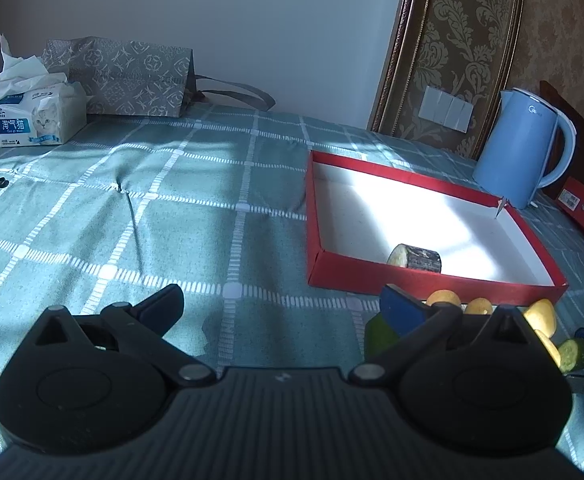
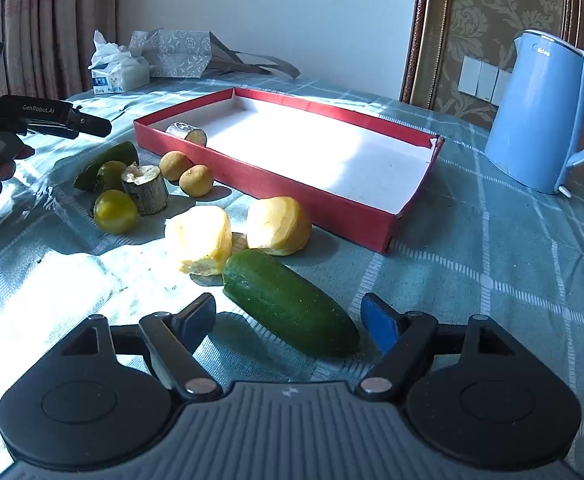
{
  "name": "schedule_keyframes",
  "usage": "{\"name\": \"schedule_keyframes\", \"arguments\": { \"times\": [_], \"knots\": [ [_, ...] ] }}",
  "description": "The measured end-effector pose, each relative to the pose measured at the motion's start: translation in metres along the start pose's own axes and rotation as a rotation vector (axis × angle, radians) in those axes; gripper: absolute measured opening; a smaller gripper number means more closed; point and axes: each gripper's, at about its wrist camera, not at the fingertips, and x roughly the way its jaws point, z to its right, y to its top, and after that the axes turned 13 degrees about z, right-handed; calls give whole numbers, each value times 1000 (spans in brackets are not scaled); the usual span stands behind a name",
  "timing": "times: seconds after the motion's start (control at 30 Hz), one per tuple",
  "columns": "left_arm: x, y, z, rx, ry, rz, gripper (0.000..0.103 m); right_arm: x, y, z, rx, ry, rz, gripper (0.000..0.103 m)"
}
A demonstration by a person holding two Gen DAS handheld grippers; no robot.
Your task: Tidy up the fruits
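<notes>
On the checked tablecloth (image 2: 491, 260) I see, from the left, my left gripper (image 1: 280, 304) spread wide over bare cloth with nothing between its jaws; next come small round fruits (image 2: 115, 211) and two peeled yellow pieces (image 2: 200, 238). A cucumber (image 2: 292, 304) lies between the spread jaws of my right gripper (image 2: 292, 316), untouched. Beyond, the red tray (image 2: 276, 184) holds one cut stub (image 2: 187, 133).

hard sunlight, deep shadows, fisheye-bent edges.
</notes>
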Motion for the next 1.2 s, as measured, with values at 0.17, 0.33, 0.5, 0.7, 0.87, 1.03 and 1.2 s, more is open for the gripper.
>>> {"name": "schedule_keyframes", "arguments": {
  "times": [0.17, 0.33, 0.5, 0.7, 0.87, 1.03, 1.2],
  "knots": [
    [2, 0, -2, -3, 9, -5, 103, 1, 3, -3, 35, -14, -10, 65],
    [0, 0, -1, 2, 12, 3, 103, -9, 2, -20, 13, -104, -11, 37],
    [0, 0, 1, 14, 11, 3, 103, -11, 1, -18, 42, -127, -11, 31],
    [-1, 0, 0, 2, 5, 7, 103, -6, 2, -6, 144, -99, 12, 31],
    [-2, 0, 0, 7, 10, 7, 103, 2, 3, -4, 196, -148, 36, 32],
    [-3, 1, 2, 13, 9, 18, 103, -8, 6, -20, 134, -215, 72, 32],
    [-4, 1, 1, 7, -1, 19, 103, -7, 35, -21, 74, -303, 170, 32]
  ]
}}
